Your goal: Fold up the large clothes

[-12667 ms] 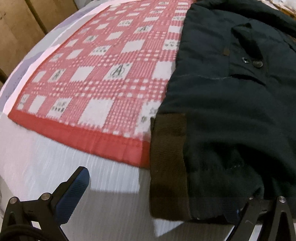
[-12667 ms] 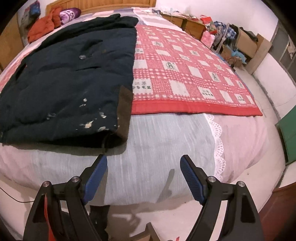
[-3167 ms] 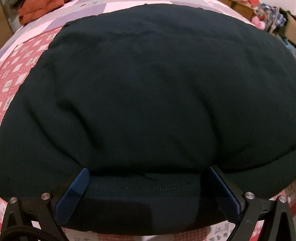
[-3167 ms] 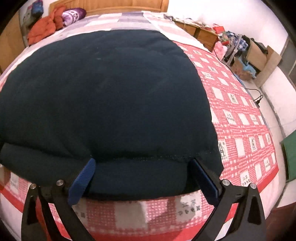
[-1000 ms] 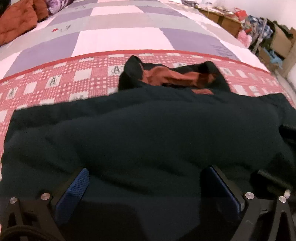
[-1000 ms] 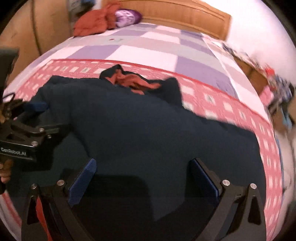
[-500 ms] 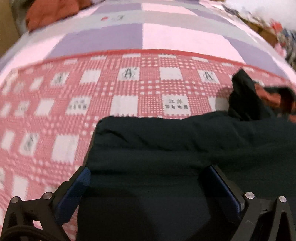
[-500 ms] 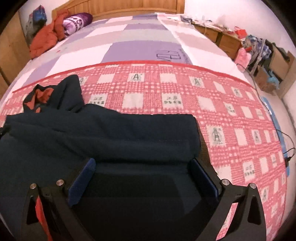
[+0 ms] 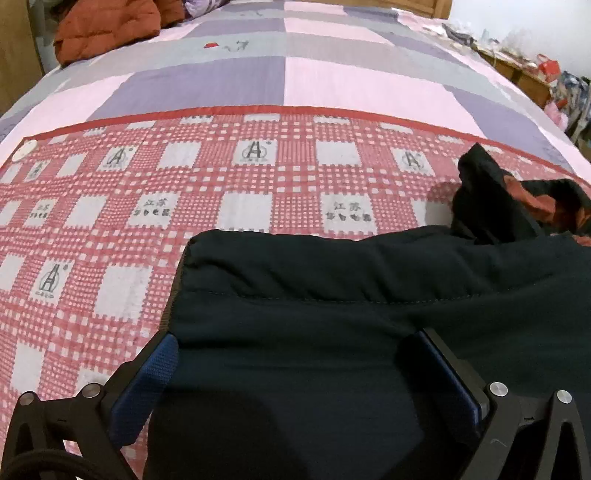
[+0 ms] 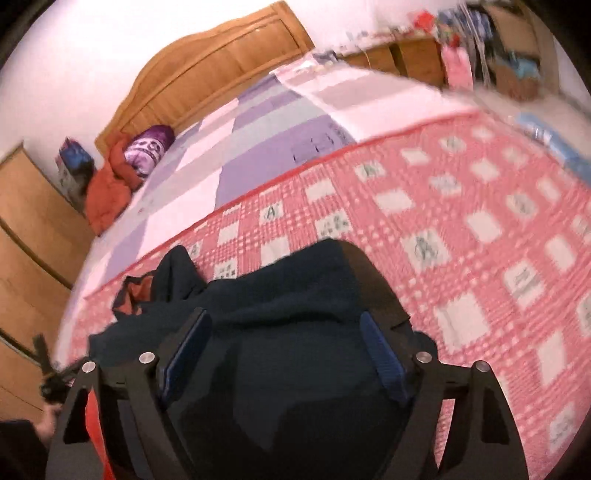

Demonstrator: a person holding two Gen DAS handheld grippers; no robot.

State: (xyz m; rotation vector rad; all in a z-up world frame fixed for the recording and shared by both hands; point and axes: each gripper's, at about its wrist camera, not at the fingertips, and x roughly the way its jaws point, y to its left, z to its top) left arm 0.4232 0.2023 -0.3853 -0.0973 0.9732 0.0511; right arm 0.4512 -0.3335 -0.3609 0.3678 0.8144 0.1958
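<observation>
Left wrist view is showing the dark jacket lying folded on the red checked sheet that covers the bed, its rust-lined collar at the jacket's far edge. The left claw is standing released, wide over the jacket's near corner, its pads pressing on nothing. The right claw is closing, jacket cloth lying between its fingers without being pinched. An orange garment is lying well beyond the jacket, by the headboard.
</observation>
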